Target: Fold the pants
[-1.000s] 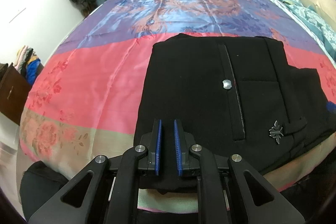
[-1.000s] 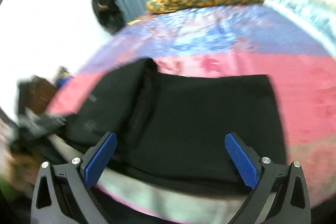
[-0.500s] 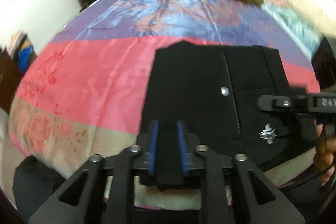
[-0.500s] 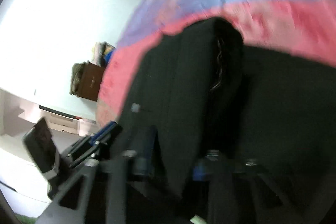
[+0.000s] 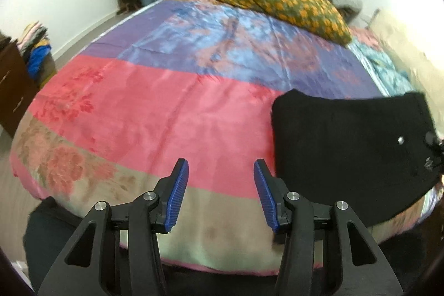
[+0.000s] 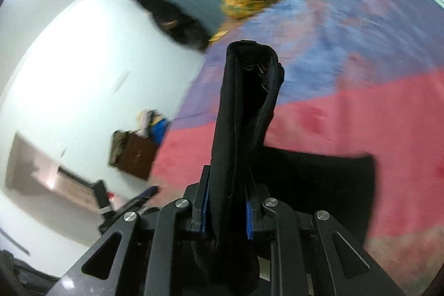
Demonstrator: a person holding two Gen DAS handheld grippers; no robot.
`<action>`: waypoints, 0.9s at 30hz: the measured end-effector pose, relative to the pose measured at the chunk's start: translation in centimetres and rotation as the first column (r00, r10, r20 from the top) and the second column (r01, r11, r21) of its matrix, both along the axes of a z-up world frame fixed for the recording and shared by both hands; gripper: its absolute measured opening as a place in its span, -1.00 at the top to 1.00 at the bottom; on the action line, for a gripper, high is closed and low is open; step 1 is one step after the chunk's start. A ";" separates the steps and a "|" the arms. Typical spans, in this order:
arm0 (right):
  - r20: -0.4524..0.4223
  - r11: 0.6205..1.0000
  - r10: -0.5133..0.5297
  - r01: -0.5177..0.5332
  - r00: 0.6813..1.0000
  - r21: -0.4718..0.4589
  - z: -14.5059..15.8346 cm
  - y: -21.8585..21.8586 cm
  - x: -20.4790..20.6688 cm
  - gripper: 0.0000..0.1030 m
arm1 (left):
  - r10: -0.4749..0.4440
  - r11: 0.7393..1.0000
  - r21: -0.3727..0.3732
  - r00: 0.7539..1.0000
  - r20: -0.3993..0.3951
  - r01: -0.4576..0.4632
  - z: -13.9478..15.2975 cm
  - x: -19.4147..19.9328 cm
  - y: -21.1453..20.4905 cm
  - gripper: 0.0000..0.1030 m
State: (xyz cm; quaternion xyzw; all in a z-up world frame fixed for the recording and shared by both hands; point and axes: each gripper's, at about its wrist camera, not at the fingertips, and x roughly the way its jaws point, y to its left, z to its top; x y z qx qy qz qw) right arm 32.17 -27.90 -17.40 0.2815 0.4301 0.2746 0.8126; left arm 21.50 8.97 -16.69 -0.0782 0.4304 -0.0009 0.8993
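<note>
The left gripper hung over bare bedspread, jaws spreading, nothing between them. To the right, the right gripper pinched the folded black pants, jaws closing, lifting one edge.

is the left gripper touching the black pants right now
Apart. The left wrist view shows the left gripper with jaws opening over bare bedspread, nothing between them; the black pants lie off to the side.
</note>
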 end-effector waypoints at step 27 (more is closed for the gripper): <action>-0.009 0.904 -0.219 0.199 0.976 -0.378 -7.5 -1.6 0.2 0.66 | -0.307 0.937 0.120 0.938 -0.165 0.327 -5.6 2.9 -14.0 -0.52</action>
